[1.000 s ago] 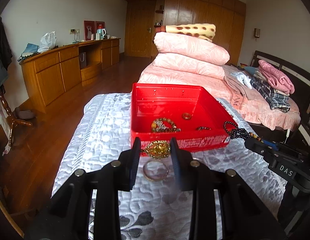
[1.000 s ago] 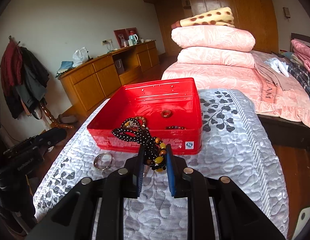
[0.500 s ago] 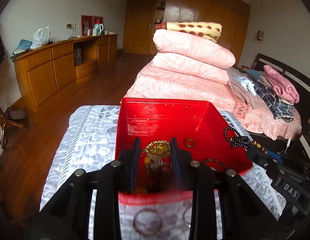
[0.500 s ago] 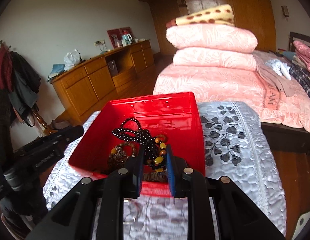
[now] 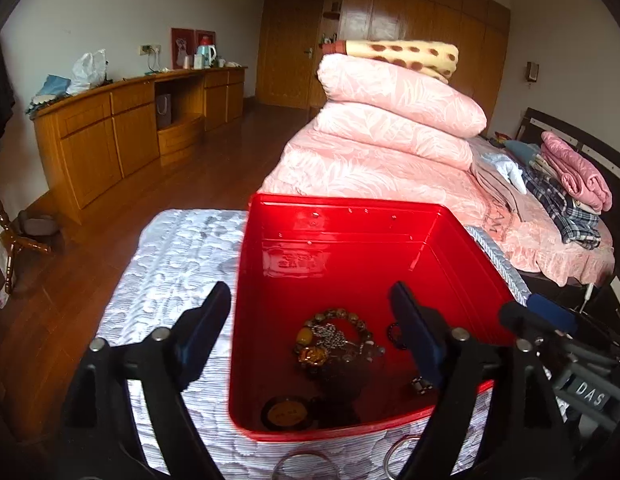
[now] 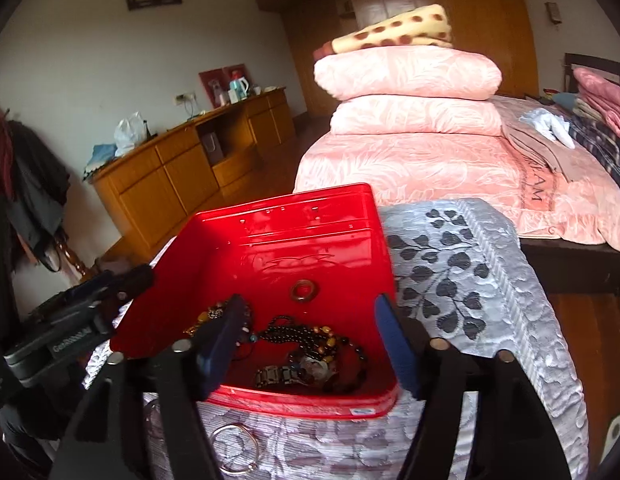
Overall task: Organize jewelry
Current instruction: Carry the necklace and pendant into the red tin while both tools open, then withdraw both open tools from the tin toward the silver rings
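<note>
The remaining loose pieces, 2 silver bangles (image 5: pixel 306 467) (image 5: pixel 401 454), lay flat on the quilted cover (image 6: pixel 469 280) just outside the near wall of the red tin (image 5: pixel 349 256). In the left wrist view they sat at the bottom edge, low and behind the tips of the left tool (image 5: pixel 310 328), 1 about centred under it and 1 off toward the right tool (image 6: pixel 310 332). Being rings lying flat, they had no long axis to line up on. Judged: either tool would have to draw back over the near wall and drop toward the cover to reach them; the left tool looked better placed for the centred bangle.

Inside the tin lay a brown bead bracelet (image 5: pixel 335 320), a gold pendant piece (image 5: pixel 311 354), a black bead strand (image 6: pixel 310 334), a metal watch (image 6: pixel 298 372) and a small ring (image 6: pixel 305 291).

Both tools hung over the near part of the tin. The jaws of both had just been opening; each now stood wide apart with nothing gripped, the jewelry lying on the tin floor beneath.

The right wrist view showed 1 bangle (image 6: pixel 234 448) whole on the cover, the ring on the tin floor and the black strand clearly. The left wrist view cut both bangles at its edge, yet alone showed the gold pendant piece and a dark round piece (image 5: pixel 288 412) by the near wall.
</note>
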Motion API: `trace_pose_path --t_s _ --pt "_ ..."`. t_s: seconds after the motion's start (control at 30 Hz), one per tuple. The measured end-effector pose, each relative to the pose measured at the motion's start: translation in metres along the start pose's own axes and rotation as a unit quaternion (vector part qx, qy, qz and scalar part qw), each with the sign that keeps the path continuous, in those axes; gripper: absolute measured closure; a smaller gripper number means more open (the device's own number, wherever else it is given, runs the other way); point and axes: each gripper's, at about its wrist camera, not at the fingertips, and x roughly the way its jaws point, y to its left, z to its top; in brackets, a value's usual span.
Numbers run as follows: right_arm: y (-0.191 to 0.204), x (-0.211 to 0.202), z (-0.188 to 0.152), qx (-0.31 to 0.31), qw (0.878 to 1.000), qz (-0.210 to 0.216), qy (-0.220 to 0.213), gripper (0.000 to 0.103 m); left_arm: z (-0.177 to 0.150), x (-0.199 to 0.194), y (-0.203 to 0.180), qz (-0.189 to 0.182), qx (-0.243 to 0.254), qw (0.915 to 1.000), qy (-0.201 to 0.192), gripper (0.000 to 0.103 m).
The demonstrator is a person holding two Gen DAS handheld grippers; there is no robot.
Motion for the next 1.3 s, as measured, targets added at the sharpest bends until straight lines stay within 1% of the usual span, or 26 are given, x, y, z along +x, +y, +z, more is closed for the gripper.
trace_pose_path --t_s 0.03,0.07,0.13,0.2,0.33,0.47,0.63,0.83,1.07,1.3 --pt "-0.003 -0.004 -0.003 0.004 1.000 -0.003 -0.004 0.025 -0.001 -0.004 0.001 0.003 0.001 1.0000 -0.004 0.017" --pt "-0.004 -0.007 -0.004 0.007 1.000 -0.003 -0.006 0.024 -0.002 -0.009 0.003 0.006 0.001 0.9999 -0.010 0.014" --pt "-0.008 -0.016 -0.008 0.014 1.000 -0.001 -0.013 0.016 -0.002 -0.018 0.005 0.012 0.002 0.9997 -0.019 0.013" --pt "-0.011 -0.025 -0.013 0.022 1.000 -0.006 -0.018 0.010 -0.007 -0.032 0.008 0.022 0.005 0.9992 -0.034 0.008" --pt "-0.015 -0.040 -0.022 0.035 0.999 -0.017 -0.018 0.006 -0.022 -0.056 0.016 0.040 0.012 0.9979 -0.049 0.005" --pt "-0.011 -0.054 -0.038 0.031 0.999 -0.020 -0.006 0.006 -0.040 -0.076 0.024 0.055 0.014 0.9970 -0.052 0.005" --pt "0.003 -0.064 -0.061 -0.001 0.999 -0.030 0.015 0.006 -0.063 -0.097 0.031 0.053 0.011 0.9977 -0.040 0.005" --pt "0.016 -0.070 -0.084 -0.021 0.999 -0.024 0.039 0.006 -0.088 -0.111 0.029 0.055 0.022 0.9979 -0.027 0.005" --pt "0.025 -0.065 -0.104 -0.027 0.997 -0.028 0.068 0.006 -0.112 -0.115 0.030 0.056 0.028 0.9980 -0.006 0.005" --pt "0.029 -0.056 -0.111 -0.028 0.996 -0.024 0.084 0.006 -0.125 -0.107 0.030 0.063 0.033 0.9973 0.017 0.005"
